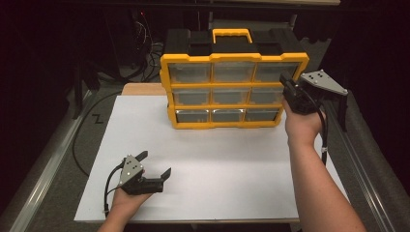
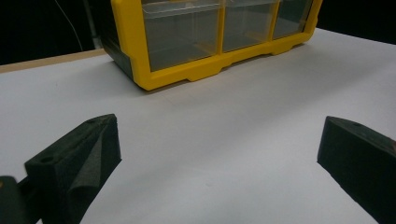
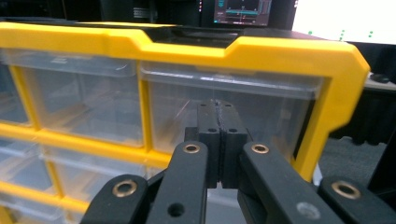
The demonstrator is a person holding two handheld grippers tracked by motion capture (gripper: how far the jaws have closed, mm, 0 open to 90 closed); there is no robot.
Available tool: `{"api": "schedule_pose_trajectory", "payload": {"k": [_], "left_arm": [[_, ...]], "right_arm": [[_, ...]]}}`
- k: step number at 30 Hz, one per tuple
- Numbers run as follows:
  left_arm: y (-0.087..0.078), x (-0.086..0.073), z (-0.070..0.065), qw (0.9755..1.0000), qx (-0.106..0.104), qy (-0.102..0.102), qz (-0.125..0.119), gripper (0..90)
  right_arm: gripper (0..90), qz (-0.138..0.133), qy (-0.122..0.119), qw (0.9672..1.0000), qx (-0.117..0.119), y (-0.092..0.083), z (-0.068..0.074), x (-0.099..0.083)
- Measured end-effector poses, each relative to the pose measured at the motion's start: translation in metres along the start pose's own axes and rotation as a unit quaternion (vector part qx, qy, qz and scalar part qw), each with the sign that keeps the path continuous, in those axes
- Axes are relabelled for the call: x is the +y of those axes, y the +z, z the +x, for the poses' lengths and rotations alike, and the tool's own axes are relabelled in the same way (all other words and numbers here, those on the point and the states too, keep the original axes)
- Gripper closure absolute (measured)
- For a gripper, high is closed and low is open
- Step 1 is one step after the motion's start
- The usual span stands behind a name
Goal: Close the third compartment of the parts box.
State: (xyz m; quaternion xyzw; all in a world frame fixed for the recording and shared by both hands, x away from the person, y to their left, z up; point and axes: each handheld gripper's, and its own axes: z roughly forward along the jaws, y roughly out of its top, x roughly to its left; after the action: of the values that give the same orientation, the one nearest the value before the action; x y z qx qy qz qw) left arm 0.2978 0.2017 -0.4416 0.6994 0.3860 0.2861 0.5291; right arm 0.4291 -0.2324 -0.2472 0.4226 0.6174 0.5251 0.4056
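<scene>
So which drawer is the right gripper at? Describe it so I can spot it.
Find the yellow organizer on the white table. Take its top row of clear drawers. The top right drawer is the one; the shut right gripper points at its front.

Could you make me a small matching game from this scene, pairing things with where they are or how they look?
Things:
1. left claw
2. right claw
3. drawer cabinet
4. white sheet

Descriptions:
A. closed, up at the top right drawer
B. yellow frame, clear drawers
C. open, low near the front
D. spread flat under the cabinet

Pairs: 1-C, 2-A, 3-B, 4-D
</scene>
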Motion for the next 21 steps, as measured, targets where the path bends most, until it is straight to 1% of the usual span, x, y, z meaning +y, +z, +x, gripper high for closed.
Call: {"api": "schedule_pose_trajectory", "payload": {"k": [2, 6, 8, 10, 14, 15, 16, 19, 21], "left_arm": [[0.0, 0.0, 0.0, 1.0, 0.001, -0.001, 0.0, 0.4], [-0.001, 0.0, 0.0, 1.0, 0.001, 0.0, 0.001, 0.4], [-0.001, 0.0, 0.0, 1.0, 0.001, 0.001, 0.001, 0.4], [0.0, 0.0, 0.0, 1.0, 0.001, 0.004, 0.002, 0.4], [0.0, -0.001, 0.002, 1.0, 0.002, 0.0, 0.003, 0.4], [0.001, -0.001, 0.003, 1.0, 0.003, -0.005, 0.002, 0.4], [0.001, -0.001, 0.003, 1.0, 0.003, -0.005, 0.004, 0.4], [0.002, -0.002, 0.003, 1.0, 0.003, 0.003, 0.009, 0.4], [0.001, -0.001, 0.001, 1.0, 0.003, 0.004, 0.007, 0.4]], "right_arm": [[90.0, -0.001, 0.003, 1.0, 0.005, -0.006, 0.0, -0.002], [90.0, 0.005, -0.001, 0.9999, 0.012, -0.017, 0.0, -0.007], [90.0, 0.007, 0.0, 0.9998, 0.017, -0.022, 0.0, -0.011], [90.0, 0.009, -0.004, 0.9997, 0.021, -0.026, 0.001, -0.017], [90.0, 0.019, 0.003, 0.9993, 0.031, -0.032, 0.001, -0.032], [90.0, 0.021, 0.002, 0.9992, 0.033, -0.033, 0.002, -0.036], [90.0, 0.026, -0.002, 0.999, 0.036, -0.035, 0.002, -0.042], [90.0, 0.03, -0.002, 0.9987, 0.04, -0.038, 0.003, -0.057], [90.0, 0.036, -0.002, 0.9984, 0.043, -0.039, 0.003, -0.069]]}}
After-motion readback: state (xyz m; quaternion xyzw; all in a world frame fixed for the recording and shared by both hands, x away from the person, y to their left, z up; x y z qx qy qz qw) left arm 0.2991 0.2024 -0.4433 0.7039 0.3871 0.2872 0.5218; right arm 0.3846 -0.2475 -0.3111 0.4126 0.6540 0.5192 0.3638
